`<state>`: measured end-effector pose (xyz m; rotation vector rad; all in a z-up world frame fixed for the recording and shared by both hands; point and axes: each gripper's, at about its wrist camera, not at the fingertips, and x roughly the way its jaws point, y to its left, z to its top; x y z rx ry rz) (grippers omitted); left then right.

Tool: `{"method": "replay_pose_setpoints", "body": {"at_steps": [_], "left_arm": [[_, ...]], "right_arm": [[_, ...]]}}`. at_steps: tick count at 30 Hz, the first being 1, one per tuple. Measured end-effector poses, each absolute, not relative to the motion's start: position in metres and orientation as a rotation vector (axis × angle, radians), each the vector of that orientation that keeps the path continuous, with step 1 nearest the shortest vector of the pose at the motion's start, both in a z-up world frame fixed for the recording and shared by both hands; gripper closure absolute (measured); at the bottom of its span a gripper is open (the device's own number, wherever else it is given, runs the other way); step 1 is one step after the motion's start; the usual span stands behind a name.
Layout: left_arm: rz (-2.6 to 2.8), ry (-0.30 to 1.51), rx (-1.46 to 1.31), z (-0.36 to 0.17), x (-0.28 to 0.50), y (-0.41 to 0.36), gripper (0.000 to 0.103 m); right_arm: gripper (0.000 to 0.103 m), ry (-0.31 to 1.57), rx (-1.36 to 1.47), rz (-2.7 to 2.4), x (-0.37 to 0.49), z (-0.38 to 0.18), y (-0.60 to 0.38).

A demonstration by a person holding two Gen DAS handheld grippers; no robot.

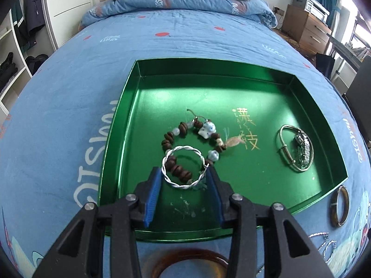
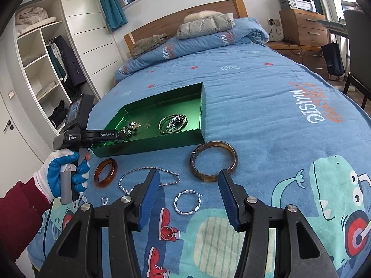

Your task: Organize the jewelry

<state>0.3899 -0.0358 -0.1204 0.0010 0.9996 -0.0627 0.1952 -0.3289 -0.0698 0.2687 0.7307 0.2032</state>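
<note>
Left gripper (image 1: 184, 177) is pinching twisted silver hoop (image 1: 184, 167) over green tray's (image 1: 231, 69) near edge, above beaded bracelet (image 1: 185, 143); should be spreading gently, low, beside the beads. Right gripper (image 2: 189, 185) is hanging spread.

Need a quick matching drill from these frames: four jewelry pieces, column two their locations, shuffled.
Items
1. twisted silver hoop
2. beaded bracelet
3. amber bangle
4. small silver ring

Places
A. on the bedspread just in front of the green tray, near the gloved hand
B. between the pads of the left tongs, over the tray
C. on the bedspread left of the right tongs
D. lying on the tray floor

Pairs: 1-B, 2-D, 3-A, 4-C
</note>
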Motion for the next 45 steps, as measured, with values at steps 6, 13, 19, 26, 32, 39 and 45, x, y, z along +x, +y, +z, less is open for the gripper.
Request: {"method": "replay_pose_setpoints", "body": {"at_steps": [6,13,19,26,32,39,45], "left_arm": [[-0.082,0.961,-0.011,-0.101,0.38,-0.033,0.064],[-0.113,0.866,-0.02,-0.048,0.344,-0.025,0.06],[-0.119,0.81,-0.057,-0.015,0.305,-0.005,0.059],[-0.115,0.756,-0.09,0.012,0.246,0.018,0.059],[-0.097,0.715,-0.138,0.028,0.194,0.05,0.059],[-0.08,0.684,-0.145,0.032,0.149,0.072,0.059],[-0.085,0.672,-0.147,0.024,0.126,0.073,0.059]], "right_arm": [[0.051,0.721,0.269,0.184,0.189,-0.064,-0.33],[0.049,0.695,0.253,0.182,0.173,-0.049,-0.324],[0.048,0.67,0.248,0.191,0.154,-0.034,-0.319],[0.048,0.636,0.241,0.194,0.13,-0.017,-0.317],[0.047,0.607,0.231,0.178,0.109,-0.003,-0.319],[0.047,0.594,0.23,0.16,0.091,0.002,-0.321],[0.048,0.605,0.232,0.149,0.087,-0.003,-0.324]]}}
